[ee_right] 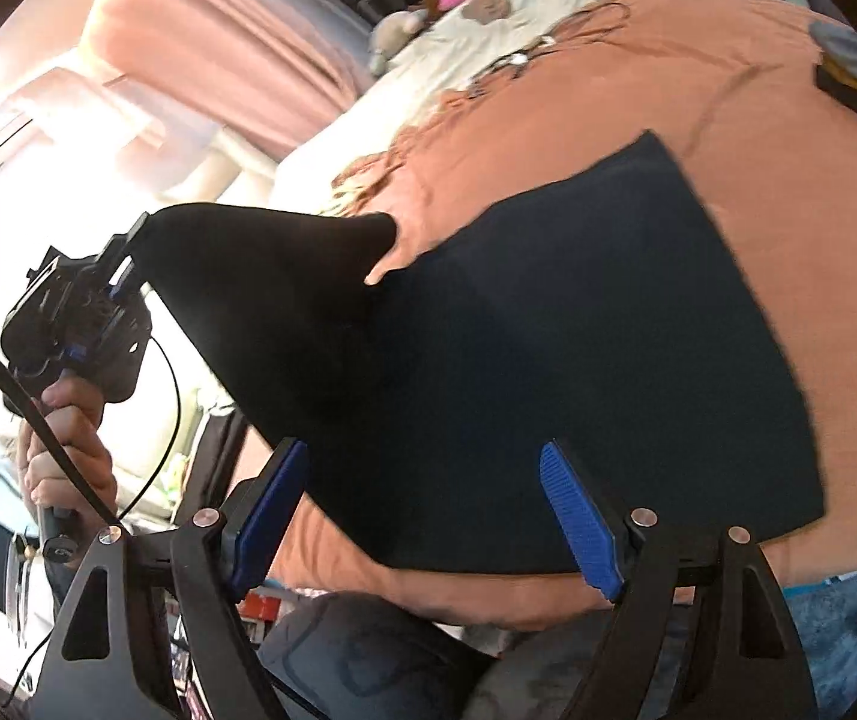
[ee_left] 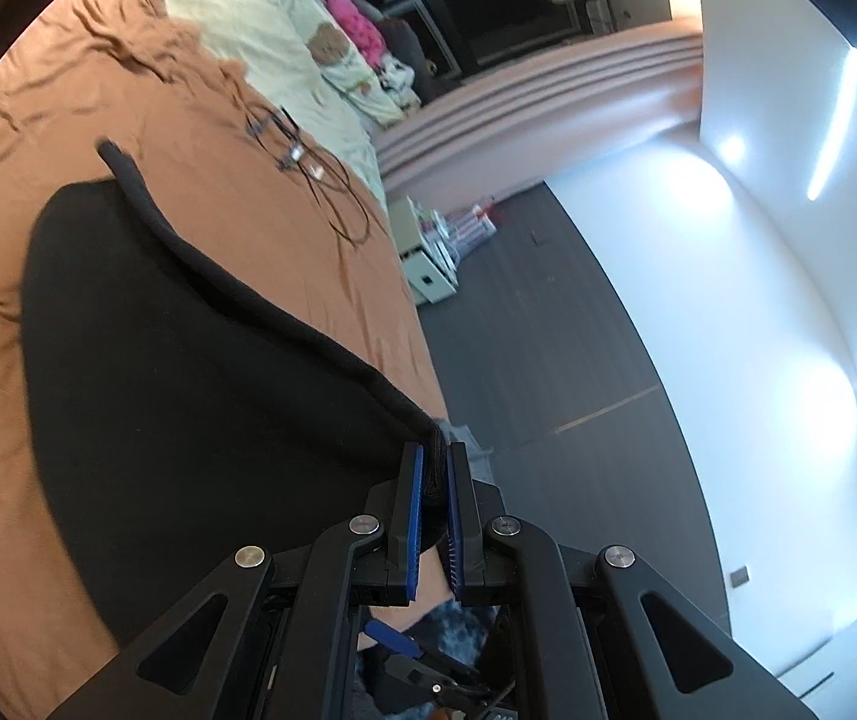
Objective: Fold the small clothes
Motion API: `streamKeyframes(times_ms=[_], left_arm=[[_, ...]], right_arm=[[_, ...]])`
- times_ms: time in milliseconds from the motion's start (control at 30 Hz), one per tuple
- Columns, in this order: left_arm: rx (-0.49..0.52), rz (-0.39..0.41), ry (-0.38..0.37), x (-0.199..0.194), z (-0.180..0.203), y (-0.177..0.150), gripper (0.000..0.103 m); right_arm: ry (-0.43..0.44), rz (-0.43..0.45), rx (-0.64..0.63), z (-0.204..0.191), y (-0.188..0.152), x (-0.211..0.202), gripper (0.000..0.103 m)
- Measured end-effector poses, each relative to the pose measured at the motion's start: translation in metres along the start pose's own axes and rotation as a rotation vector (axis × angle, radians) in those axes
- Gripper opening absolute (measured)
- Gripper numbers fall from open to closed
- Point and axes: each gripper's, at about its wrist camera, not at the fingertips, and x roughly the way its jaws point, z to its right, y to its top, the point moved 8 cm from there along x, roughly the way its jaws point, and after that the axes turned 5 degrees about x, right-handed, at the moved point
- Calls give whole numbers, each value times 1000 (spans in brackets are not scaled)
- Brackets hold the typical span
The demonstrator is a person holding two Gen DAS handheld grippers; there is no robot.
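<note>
On the bed, over an orange-brown sheet (ee_right: 638, 78), lies a black garment (ee_right: 578, 360), most of it spread flat on the sheet near the edge closest to the person. One corner is lifted clear of the sheet and drawn up to the left gripper (ee_left: 436, 483), whose blue pads (ee_left: 413, 516) are clenched on a bunched fold of the black fabric; a thick hemmed edge runs taut from that grip back across the garment. From the right wrist view the same gripper appears at the left, held by a hand (ee_right: 62, 456) on its handle, with the raised cloth stretching from it in a cone. The right gripper (ee_right: 422, 516) stands released, fingers well apart, nothing between them, above the garment's near edge. Black cables (ee_left: 320, 180) lie on the sheet beyond the garment.
</note>
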Motion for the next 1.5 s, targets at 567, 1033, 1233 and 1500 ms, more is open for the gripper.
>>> streamKeyframes(times_ms=[567,1033,1233,1500], left_arm=[[-35,-360,58,138,-36,-76,59],[8,-267,325,57,-101,-59,67],[37,-272,438,40,-131,-67,67],[52,-332,547,20,-167,-94,67]], right_arm=[[-75,9,196,45,-19,-21,78],[-67,-82,135,59,15,11,78],[-88,-150,54,60,27,28,78],[-52,-231,62,66,38,50,61]])
